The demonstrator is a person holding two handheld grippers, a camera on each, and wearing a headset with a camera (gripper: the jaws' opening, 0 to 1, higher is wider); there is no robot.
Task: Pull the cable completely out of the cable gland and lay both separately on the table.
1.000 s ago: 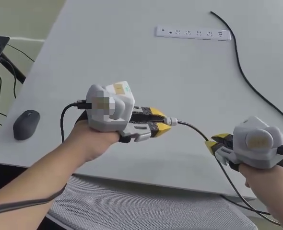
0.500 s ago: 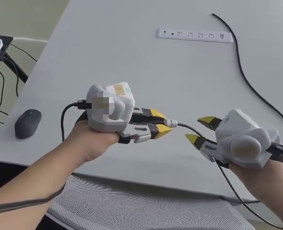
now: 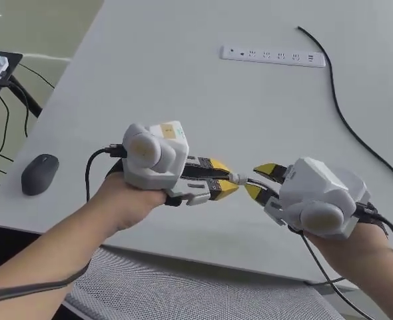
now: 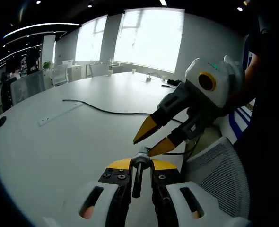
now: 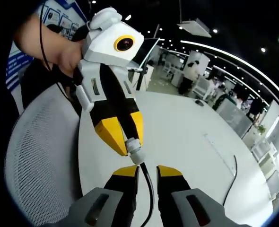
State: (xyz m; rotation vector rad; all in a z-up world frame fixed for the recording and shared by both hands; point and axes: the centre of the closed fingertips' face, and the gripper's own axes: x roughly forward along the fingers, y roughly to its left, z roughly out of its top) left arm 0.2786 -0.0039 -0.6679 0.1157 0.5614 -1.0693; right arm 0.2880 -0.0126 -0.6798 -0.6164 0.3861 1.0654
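The cable gland (image 3: 236,178) stayed clamped in the left tool (image 3: 227,179) above the tabletop (image 3: 183,80). The right tool (image 3: 258,180), jaws now apart, had moved up the cable (image 5: 148,187) beside it, likely regripping.

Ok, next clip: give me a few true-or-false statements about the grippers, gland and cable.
1. The left gripper is shut on the small grey cable gland. True.
2. The right gripper is clamped on the thin black cable. False: its jaws stand apart, with the cable running between them.
3. A long white power strip lies on the pale grey table beyond both grippers. True.
4. The cable gland lies on the table. False: the left gripper holds it, with the cable in it.
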